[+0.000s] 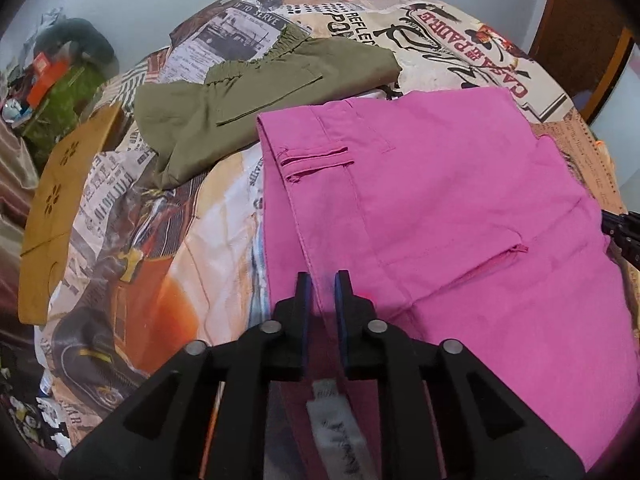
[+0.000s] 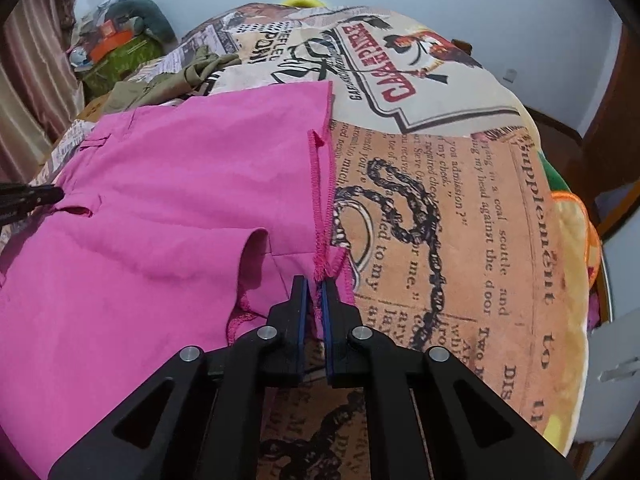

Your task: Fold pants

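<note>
The pink pants point(image 1: 440, 216) lie across the bed point(image 2: 460, 200). Left gripper point(image 1: 323, 292) pinches the waistband; right gripper point(image 2: 315, 292) pinches the overlocked seam; both nearly closed on fabric.

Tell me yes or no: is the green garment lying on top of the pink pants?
No. In the left wrist view the green garment lies on the printed bedspread beyond the pink pants, not on them.

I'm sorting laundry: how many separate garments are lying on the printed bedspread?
3: the pink cotton pants nearest, held by both grippers; olive-green elastic-waist shorts just beyond them; a mustard-yellow cut-out garment at the left edge. Others may be hidden.
</note>
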`<state>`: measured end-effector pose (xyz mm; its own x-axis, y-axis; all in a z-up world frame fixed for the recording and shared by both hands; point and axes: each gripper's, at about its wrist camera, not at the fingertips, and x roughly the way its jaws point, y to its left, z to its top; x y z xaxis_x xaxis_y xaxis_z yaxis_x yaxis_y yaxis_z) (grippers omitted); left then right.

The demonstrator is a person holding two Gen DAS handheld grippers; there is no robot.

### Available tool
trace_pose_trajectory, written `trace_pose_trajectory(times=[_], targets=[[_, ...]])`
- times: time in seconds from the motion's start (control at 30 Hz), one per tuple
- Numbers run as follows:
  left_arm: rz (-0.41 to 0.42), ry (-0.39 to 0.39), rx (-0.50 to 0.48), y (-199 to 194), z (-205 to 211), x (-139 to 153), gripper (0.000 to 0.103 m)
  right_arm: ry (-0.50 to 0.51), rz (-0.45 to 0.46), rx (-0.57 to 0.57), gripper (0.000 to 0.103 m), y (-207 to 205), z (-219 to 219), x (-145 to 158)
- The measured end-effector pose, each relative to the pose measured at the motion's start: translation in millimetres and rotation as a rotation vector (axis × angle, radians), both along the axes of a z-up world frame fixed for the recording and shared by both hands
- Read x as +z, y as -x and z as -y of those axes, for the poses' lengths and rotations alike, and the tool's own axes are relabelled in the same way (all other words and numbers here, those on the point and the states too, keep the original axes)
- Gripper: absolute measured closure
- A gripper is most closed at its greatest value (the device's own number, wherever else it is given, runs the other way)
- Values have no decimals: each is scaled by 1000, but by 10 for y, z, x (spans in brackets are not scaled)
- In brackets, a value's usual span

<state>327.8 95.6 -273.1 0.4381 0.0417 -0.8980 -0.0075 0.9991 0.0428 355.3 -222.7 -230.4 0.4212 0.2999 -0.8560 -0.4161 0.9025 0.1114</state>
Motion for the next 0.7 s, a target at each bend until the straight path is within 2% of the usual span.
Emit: trace_pose_trajectory(times=[0.1, 0.13, 0.2, 0.27, 0.3, 0.4, 0.47, 0.53, 0.7], targets=[[0, 76, 15, 72, -142, 104, 82, 25, -30, -34, 80, -14, 66, 67], [7, 97, 29, 88, -205, 151, 76, 25, -28, -43, 76, -14, 93, 102], [40, 111, 56, 109, -300, 251, 67, 15, -2, -54, 76, 3, 135, 195], [76, 93, 82, 93, -353, 341, 44, 6, 33, -55, 76, 13, 155, 306], [99, 82, 94, 76, -375, 389, 42, 3, 54, -53, 75, 15, 155, 370], [126, 76, 107, -32, -412, 502, 41, -15, 93, -45, 71, -16, 124, 522], [143, 79, 105, -120, -413, 564, 41, -28, 128, -44, 60, -58, 90, 624], [161, 59, 97, -216, -389, 610, 40, -24, 165, -45, 59, -135, 37, 709], [159, 36, 79, -487, -352, 568, 39, -50, 179, -34, 59, -345, -103, 767]])
